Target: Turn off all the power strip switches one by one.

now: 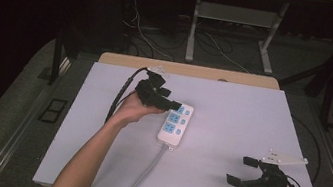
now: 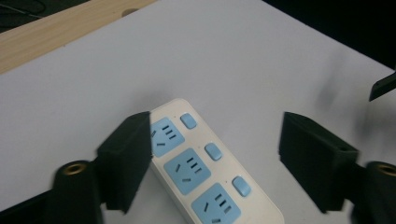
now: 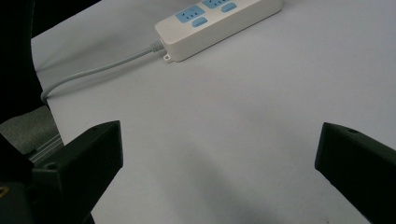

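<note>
- White worktop (image 1: 233, 109) with wooden far edge; dark room, cables on grey floor (image 1: 221, 51) behind.
- Power strip (image 1: 175, 123) lay left of centre.
- Left claw (image 1: 166, 104) spread over strip's far end.
- Right claw (image 1: 242, 171) spread, near right, well apart.

Hidden and cut off
Left claw (image 1: 172, 105) covers the power strip's (image 1: 176, 124) far end; its cord (image 1: 144, 173) leaves the desk edge.

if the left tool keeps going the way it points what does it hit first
Most likely the power strip: it lies between the left tool's open jaws, directly ahead. Depth is unclear, so the white table beside it is possible.
</note>
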